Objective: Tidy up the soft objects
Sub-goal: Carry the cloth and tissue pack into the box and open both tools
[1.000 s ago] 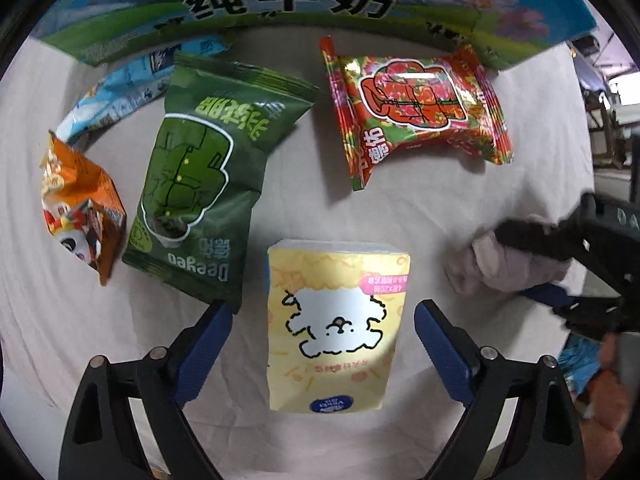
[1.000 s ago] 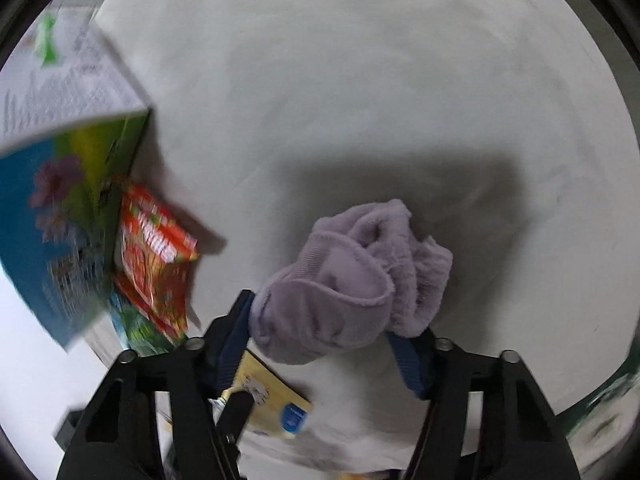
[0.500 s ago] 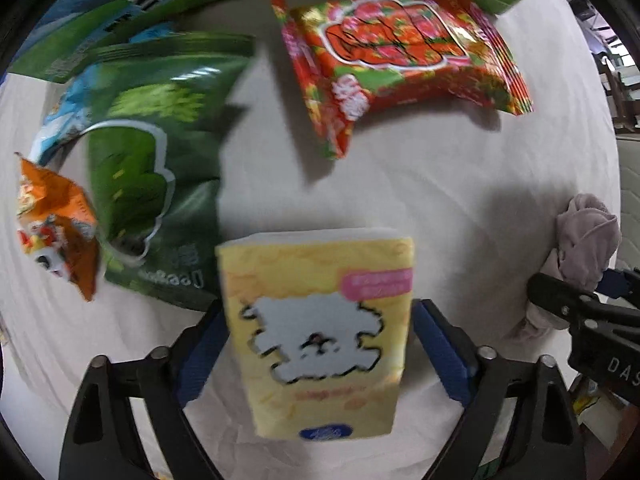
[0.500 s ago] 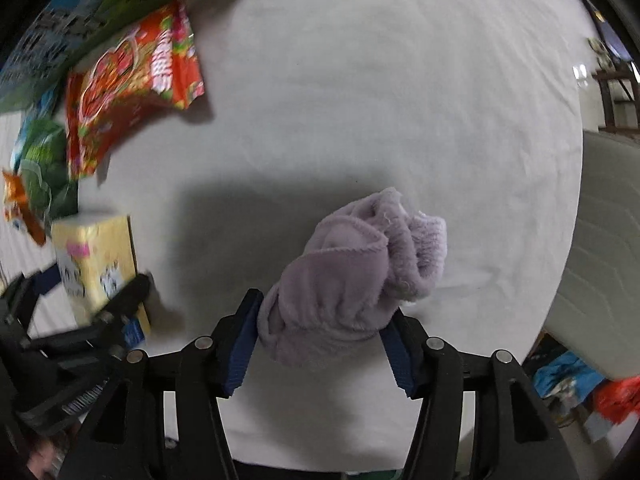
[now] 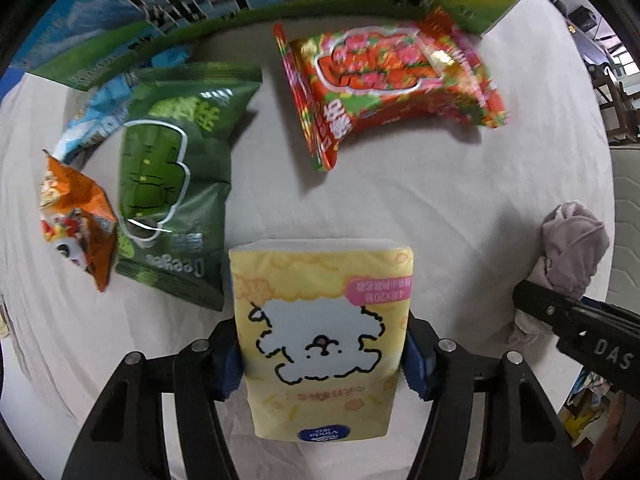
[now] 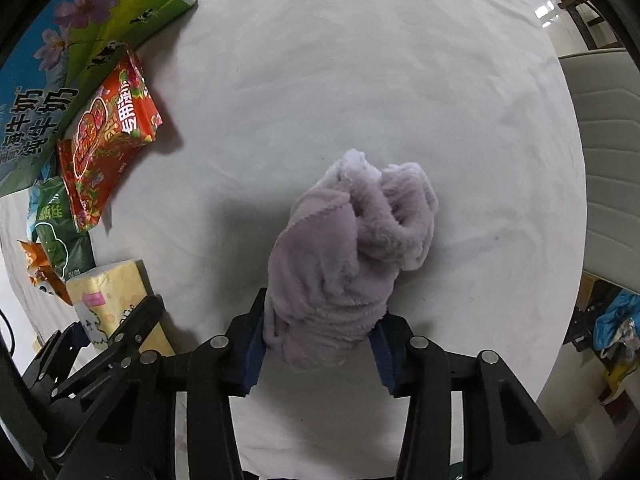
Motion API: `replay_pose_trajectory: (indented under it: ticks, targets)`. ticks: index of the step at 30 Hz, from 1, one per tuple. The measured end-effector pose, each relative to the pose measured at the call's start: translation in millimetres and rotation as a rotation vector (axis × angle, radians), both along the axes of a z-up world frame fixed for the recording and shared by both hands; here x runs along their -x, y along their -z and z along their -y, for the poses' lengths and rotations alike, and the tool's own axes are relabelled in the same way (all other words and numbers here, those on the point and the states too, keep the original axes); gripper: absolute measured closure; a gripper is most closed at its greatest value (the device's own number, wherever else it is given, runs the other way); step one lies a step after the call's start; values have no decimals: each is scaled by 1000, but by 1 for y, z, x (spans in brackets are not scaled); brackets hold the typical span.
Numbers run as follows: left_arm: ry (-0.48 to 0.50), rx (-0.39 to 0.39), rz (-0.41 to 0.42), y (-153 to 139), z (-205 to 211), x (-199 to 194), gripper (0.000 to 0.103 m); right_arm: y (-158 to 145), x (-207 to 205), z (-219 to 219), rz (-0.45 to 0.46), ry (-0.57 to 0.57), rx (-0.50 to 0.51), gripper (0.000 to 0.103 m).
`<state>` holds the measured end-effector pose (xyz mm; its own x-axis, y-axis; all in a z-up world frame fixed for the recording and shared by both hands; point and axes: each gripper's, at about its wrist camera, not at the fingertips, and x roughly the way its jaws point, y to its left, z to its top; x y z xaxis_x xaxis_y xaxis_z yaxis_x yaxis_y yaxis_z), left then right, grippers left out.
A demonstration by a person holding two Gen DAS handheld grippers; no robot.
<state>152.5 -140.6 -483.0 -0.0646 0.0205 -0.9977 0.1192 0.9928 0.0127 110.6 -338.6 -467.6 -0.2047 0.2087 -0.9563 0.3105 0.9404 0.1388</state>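
Observation:
My left gripper [image 5: 322, 356] is shut on a yellow tissue pack [image 5: 322, 332] with a white dog drawing; the blue pads press both of its sides. The pack also shows at the lower left of the right wrist view [image 6: 114, 300]. My right gripper [image 6: 322, 350] is shut on a bunched purple fleece cloth [image 6: 352, 256] above the white tablecloth [image 6: 360, 80]. The cloth and the right gripper also show at the right edge of the left wrist view [image 5: 572, 248].
A green snack bag [image 5: 176, 184], a red snack bag [image 5: 392, 84], an orange packet [image 5: 76, 216] and a blue packet [image 5: 100, 108] lie beyond the tissue pack. A large milk carton box [image 5: 240, 12] stands behind them. A padded chair [image 6: 612, 168] stands right of the table.
My left gripper has closed in on the tissue pack and now grips it. My right gripper has swung right with the purple cloth still in it.

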Motion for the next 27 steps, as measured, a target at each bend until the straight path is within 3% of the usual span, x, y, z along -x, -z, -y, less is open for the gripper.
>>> replay_pose_trajectory:
  ticks: [6,10,15,19,23,27]
  targets:
    - [-7,22,106,-43,-1,10,43,-49,8,0,85,-78,-21,57]
    - [-19,76,203,-98,-11,15,43,-107,6,5,170,-123,-49,57]
    - [9,118,308,-173,-8,-26,42,-179,-29,-4,290,-170,-86,58]
    - [15,176,338,-211,-21,-63,42,-222,-68,-13,380,-193,-95,58]
    - [-1,213,339,-222,-33,-112,43,-232,-117,-33,412,-202,-87,58]
    - [-19,226,305,-206,-47,-169,42,-218,-176,-50,403,-202,-81,58]
